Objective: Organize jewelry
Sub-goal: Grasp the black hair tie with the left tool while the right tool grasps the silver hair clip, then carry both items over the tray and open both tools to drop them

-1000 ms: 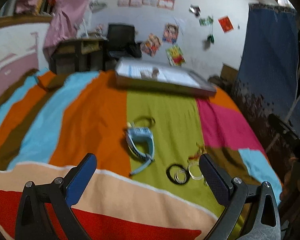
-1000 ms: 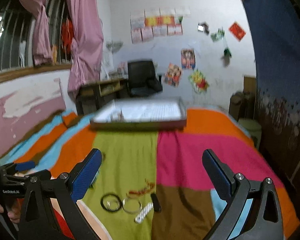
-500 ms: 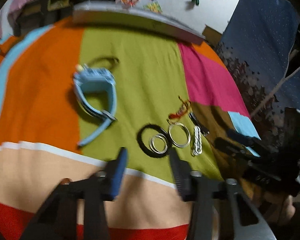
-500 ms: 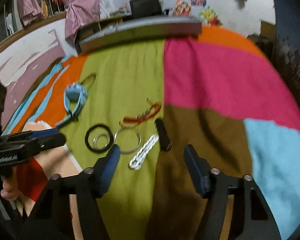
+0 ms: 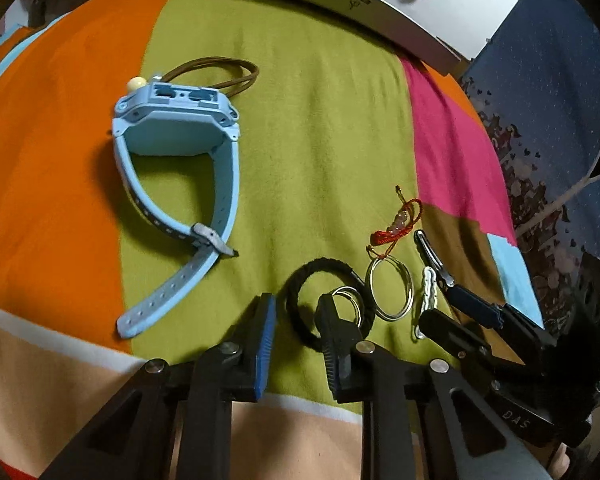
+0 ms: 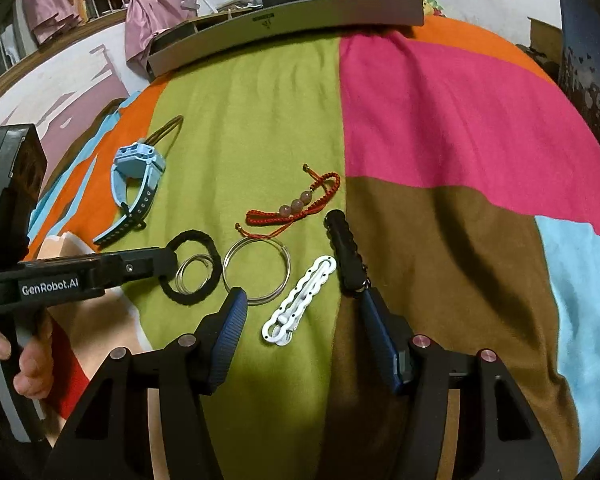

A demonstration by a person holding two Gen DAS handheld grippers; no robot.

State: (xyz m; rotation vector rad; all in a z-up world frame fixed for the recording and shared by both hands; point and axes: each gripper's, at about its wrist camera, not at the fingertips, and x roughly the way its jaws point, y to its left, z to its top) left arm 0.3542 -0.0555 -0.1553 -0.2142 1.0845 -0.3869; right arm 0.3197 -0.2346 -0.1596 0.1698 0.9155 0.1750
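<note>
left gripper [image 5: 296, 312] low centre of the left wrist frame, jaws narrowed but apart, straddling the near-left arc of the black hair tie [image 5: 324, 268]; nothing clamped. small silver rings [image 5: 350, 300] inside the tie, just right of the right finger. large silver hoop [image 5: 390, 290] next along to the right, then white clip [image 5: 429, 288], then black clip [image 5: 430, 254], all lying flat on the green panel of the bedspread [image 5: 308, 140]. red cord bracelet [image 5: 398, 226] just above the hoop. blue watch [image 5: 176, 160] left of centre, on its side, strap buckled, tail trailing toward lower left. brown cord loop [image 5: 220, 72] just behind the watch.

right gripper [image 6: 300, 312] bottom centre of the right wrist frame, jaws open to a middling gap, bracketing the white clip [image 6: 300, 300]; no contact seen. black clip [image 6: 346, 250] touching or nearly touching the right finger tip; cannot tell which. left finger tip at the hoop's [image 6: 258, 270] lower rim.

seen only from the right wrist: three pinkish beads on the red cord bracelet [image 6: 296, 204], fingers of a hand [image 6: 16, 364] wrapped on the left tool's handle at lower left, grey tray [image 6: 284, 28] edge across the top. seen only from the left wrist: ports on the watch's casing, a pale bead at its upper left corner.
</note>
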